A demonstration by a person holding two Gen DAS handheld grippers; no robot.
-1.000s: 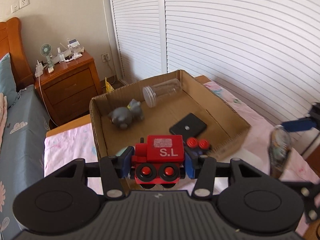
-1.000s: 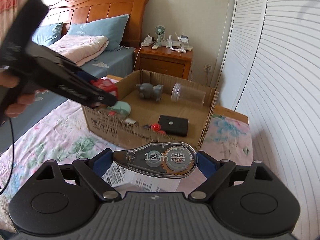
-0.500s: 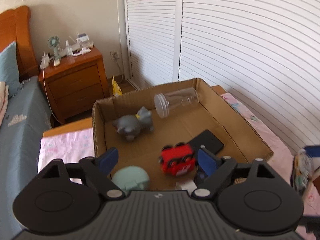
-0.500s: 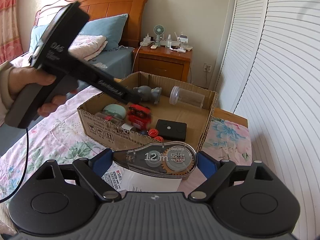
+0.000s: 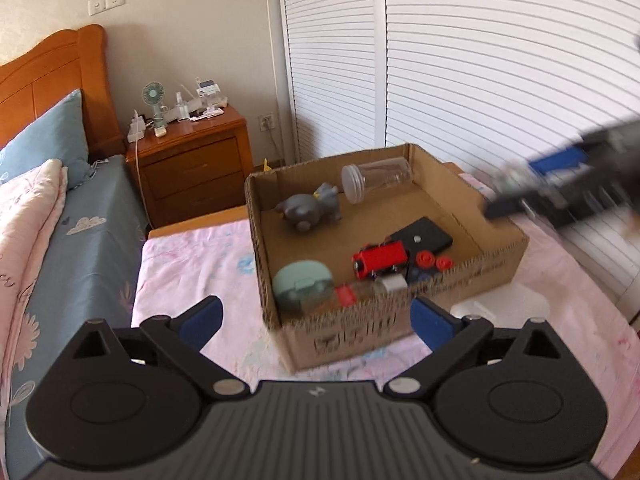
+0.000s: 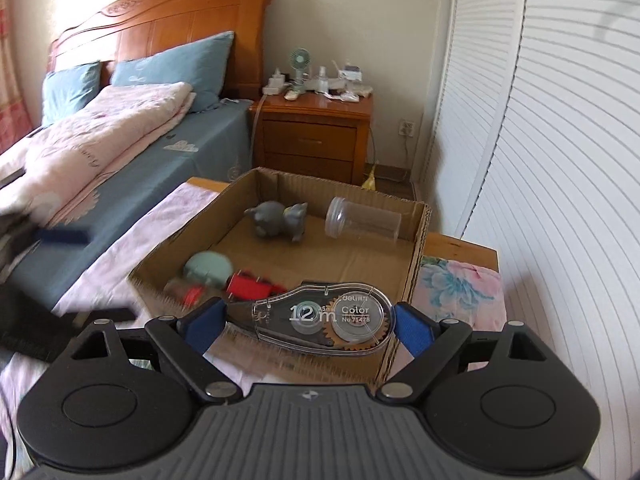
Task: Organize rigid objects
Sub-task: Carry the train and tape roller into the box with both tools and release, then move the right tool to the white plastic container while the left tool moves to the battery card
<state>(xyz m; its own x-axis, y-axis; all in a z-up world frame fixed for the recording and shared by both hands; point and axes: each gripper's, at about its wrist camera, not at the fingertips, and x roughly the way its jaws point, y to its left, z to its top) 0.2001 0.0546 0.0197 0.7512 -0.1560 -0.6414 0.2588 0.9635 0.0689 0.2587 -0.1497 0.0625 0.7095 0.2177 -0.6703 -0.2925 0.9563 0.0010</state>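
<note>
A cardboard box (image 5: 460, 284) stands on the pink bedspread. In it lie a red toy train (image 5: 380, 260), a grey animal figure (image 5: 310, 212), a clear jar (image 5: 376, 178), a black flat case (image 5: 422, 237), a mint round case (image 5: 302, 286) and small red pieces (image 5: 432, 261). My left gripper (image 5: 316, 318) is open and empty, in front of the box's near wall. My right gripper (image 6: 306, 320) is shut on a clear correction tape dispenser (image 6: 320, 318), held just over the near edge of the box (image 6: 418, 248). The right gripper also shows blurred in the left wrist view (image 5: 560, 184).
A wooden nightstand (image 5: 192, 164) with a small fan stands behind the box. A bed with blue sheet and pink quilt (image 6: 100, 140) lies to the left. White louvred doors (image 5: 480, 60) run along the right. A white paper (image 5: 500, 304) lies by the box.
My left gripper opened and dropped the red train into the box, then drew back out of it. My right gripper carried the tape dispenser forward to the box's edge.
</note>
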